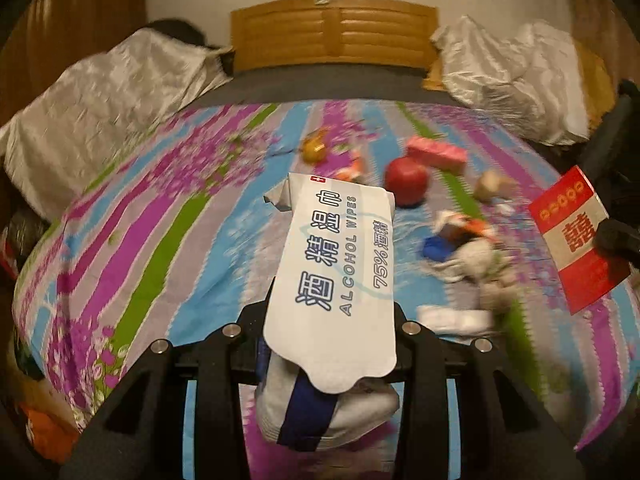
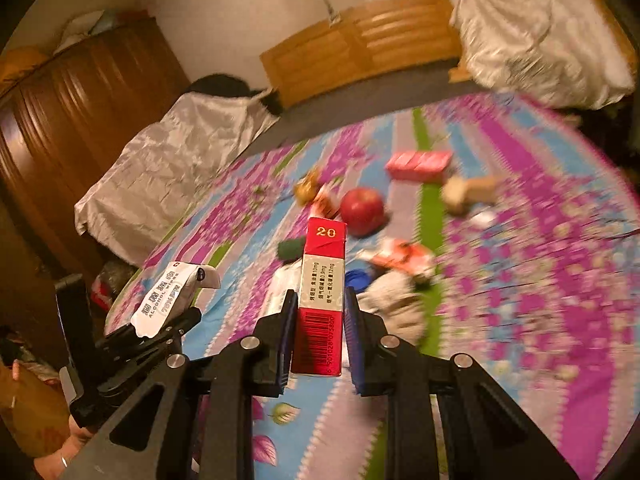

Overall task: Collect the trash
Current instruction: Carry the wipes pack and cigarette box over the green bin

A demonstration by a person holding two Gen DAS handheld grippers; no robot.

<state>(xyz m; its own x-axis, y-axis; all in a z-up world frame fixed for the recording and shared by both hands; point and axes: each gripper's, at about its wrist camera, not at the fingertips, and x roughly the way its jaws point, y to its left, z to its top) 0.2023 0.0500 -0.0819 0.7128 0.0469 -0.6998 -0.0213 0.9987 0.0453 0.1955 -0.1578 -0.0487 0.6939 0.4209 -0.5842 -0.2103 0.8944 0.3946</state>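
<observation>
In the left wrist view my left gripper is shut on a white alcohol-wipes packet, held above the striped floral bedsheet. A grey cloth with a blue stripe shows under the packet; I cannot tell whether it is held. My right gripper is shut on a red cigarette pack, standing upright between the pads. Loose litter lies beyond on the sheet: a red apple, a pink box, an orange wrapper, a blue cap and crumpled white paper.
A wooden headboard stands at the far end, with silvery pillows on both sides. A dark wardrobe is on the left. My left gripper and a person's hand show low left, beside a brown bag.
</observation>
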